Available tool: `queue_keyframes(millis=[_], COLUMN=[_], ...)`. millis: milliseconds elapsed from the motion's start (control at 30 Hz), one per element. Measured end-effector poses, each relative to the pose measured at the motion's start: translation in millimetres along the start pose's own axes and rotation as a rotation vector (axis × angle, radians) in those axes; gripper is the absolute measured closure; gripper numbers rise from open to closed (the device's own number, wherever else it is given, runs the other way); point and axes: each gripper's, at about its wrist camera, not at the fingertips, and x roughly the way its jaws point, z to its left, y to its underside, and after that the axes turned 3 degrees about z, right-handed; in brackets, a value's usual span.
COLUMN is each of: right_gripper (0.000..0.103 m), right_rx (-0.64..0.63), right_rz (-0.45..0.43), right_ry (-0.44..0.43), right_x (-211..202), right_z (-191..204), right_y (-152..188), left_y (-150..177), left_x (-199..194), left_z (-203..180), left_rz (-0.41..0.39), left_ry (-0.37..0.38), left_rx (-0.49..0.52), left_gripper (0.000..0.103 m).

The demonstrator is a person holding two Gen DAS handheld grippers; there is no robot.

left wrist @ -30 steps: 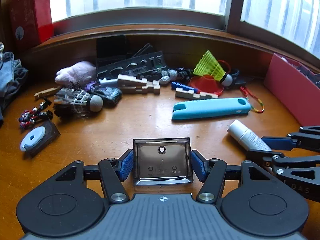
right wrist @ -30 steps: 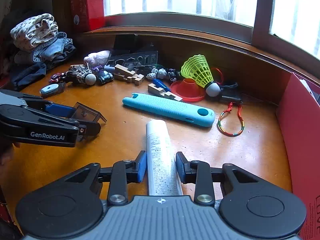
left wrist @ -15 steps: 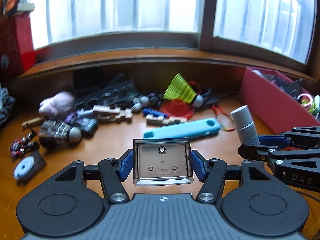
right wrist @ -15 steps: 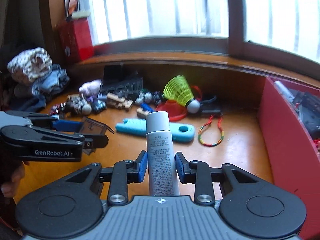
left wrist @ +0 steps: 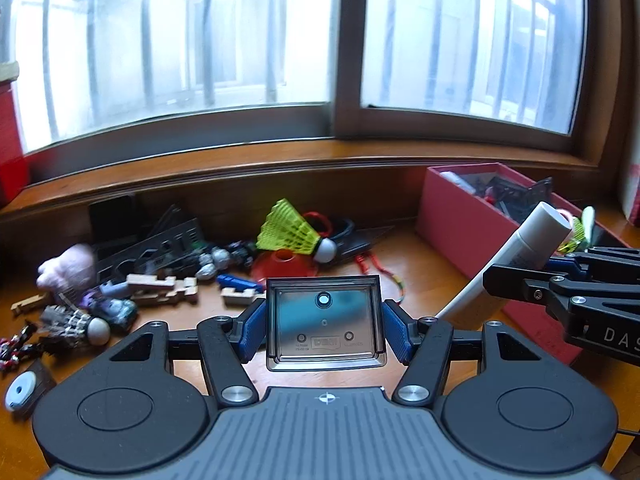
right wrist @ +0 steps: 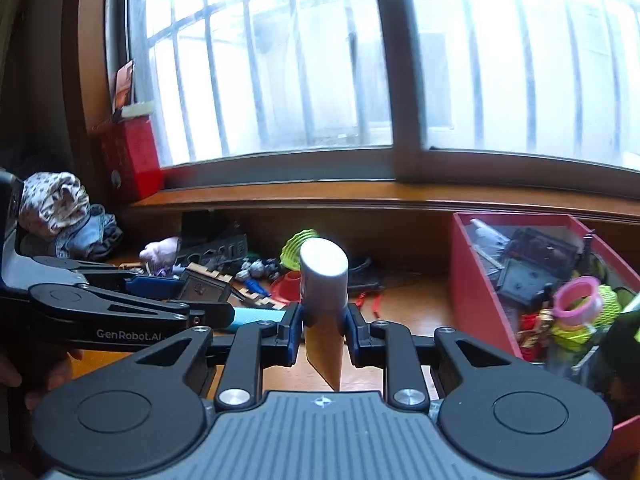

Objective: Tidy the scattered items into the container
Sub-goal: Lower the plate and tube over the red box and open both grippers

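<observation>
My left gripper (left wrist: 325, 322) is shut on a small clear grey plastic lid (left wrist: 325, 316) and holds it above the wooden table. My right gripper (right wrist: 322, 330) is shut on a white tube (right wrist: 323, 280), tilted up, cap end raised; the tube also shows in the left wrist view (left wrist: 516, 258), in front of the red box. The red box (right wrist: 476, 280), the container, stands at the right with several items inside; it also shows in the left wrist view (left wrist: 452, 224). Scattered items lie along the back: a yellow shuttlecock (left wrist: 294, 232), a red cone (left wrist: 284, 266), wooden blocks (left wrist: 160, 286).
A blue case (right wrist: 256, 314) lies on the table behind the left gripper. A toy car (left wrist: 116, 310), a dark shuttlecock (left wrist: 76, 326) and a round tape (left wrist: 20, 390) lie at the left. Clothes (right wrist: 60, 216) are piled far left. A window sill (left wrist: 280, 156) runs along the back.
Both grippers have risen and swung right toward the red box, each with its item. The white tube has tilted further up and now stands in front of the box wall.
</observation>
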Motion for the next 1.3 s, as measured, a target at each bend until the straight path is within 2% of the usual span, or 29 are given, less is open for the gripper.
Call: queue_keyframes(millis=[233,533,867,1167,1300], right_gripper=[0.078,0.078,0.078,0.078,0.078], right_rx=[0.025,0.042,0.056,0.084,0.075], right_rz=[-0.029,-0.135,-0.244,-0.259,-0.259], right_ry=[0.026,0.057,0.164,0.251,0.256], right_x=[-22,-63,-107,-114,-109], right_z=[-19,-51,-108,-164,-183], right_y=[1,-13,-25,-25,-26], left_y=[-7,-32,-62,-69,-65], left_x=[4,6,18,37,50], left_z=[-21,-57,-116,-176,-188], left_rz=[-0.004,-0.054,-0.099,-0.083,-0.054], left_ry=[0.019,0.07,0.167,0.283,0.293], left_rx=[0.025,0.056,0.107,0.154,0.152], left_gripper=[0.042,0.042,0.042,0.042,0.042])
